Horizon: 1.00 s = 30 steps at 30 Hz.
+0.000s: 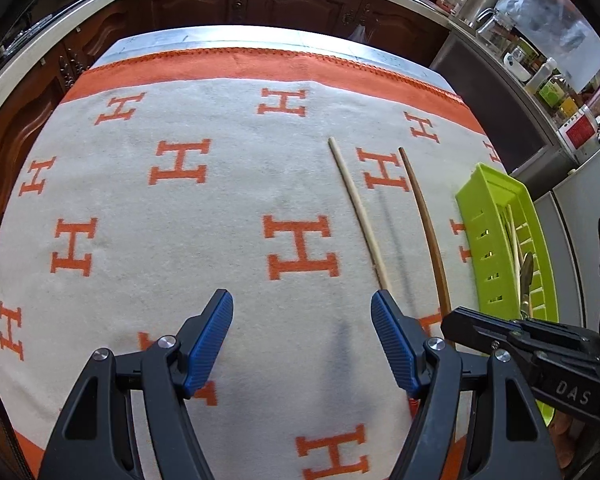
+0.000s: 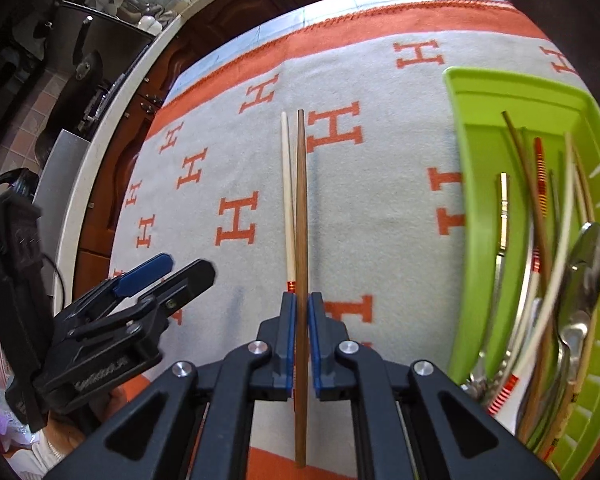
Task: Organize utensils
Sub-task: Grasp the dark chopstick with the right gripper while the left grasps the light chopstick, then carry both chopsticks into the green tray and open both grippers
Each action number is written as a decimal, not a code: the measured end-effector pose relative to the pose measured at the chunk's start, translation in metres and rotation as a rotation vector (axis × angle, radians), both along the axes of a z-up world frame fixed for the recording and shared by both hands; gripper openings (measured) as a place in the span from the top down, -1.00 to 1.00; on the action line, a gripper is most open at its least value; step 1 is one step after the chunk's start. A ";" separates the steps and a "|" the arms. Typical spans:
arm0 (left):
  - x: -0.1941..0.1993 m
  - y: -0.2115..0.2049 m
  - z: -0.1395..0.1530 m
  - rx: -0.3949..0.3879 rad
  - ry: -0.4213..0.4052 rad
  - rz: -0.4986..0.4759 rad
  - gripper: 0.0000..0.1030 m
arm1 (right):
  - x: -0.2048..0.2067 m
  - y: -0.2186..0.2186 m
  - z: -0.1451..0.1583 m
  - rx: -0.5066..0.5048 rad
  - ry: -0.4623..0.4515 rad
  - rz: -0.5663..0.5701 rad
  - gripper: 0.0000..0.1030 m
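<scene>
Clamping the right gripper [image 2: 299, 320] on a dark brown chopstick [image 2: 300, 216], blue pads pressing it from both sides, its far end pointing out over the cloth and its near end running back between the arms. Lying just beside it to the left, a pale chopstick [image 2: 287, 200] with a red-banded end, resting on the grey blanket [image 2: 228, 168] patterned with orange H shapes. Hanging above bare cloth, the left gripper [image 1: 302, 312], jaws standing well apart with nothing between them, pale chopstick [image 1: 358, 208] reaching up to its right finger. Sitting at the right edge of the table, a lime green utensil tray [image 2: 476, 184], already holding several chopsticks and a metal spoon [image 2: 586, 264] lengthwise.
</scene>
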State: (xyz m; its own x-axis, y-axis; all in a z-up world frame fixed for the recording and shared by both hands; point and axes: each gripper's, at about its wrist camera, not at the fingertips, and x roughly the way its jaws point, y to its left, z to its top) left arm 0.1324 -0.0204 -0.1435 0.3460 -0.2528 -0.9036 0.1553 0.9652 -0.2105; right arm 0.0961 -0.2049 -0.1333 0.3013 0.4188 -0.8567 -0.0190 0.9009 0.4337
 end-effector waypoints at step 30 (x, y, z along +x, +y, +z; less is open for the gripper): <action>-0.023 -0.113 0.062 -0.247 0.105 -0.242 0.94 | -0.059 -0.119 0.027 -0.170 -0.038 -0.276 0.87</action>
State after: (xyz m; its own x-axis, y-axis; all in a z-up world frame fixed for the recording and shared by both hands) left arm 0.1090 -0.1331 -0.0813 0.1578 -0.5314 -0.8323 0.3377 0.8211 -0.4602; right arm 0.0368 -0.3236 -0.1062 0.4169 0.1685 -0.8932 0.2225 0.9339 0.2800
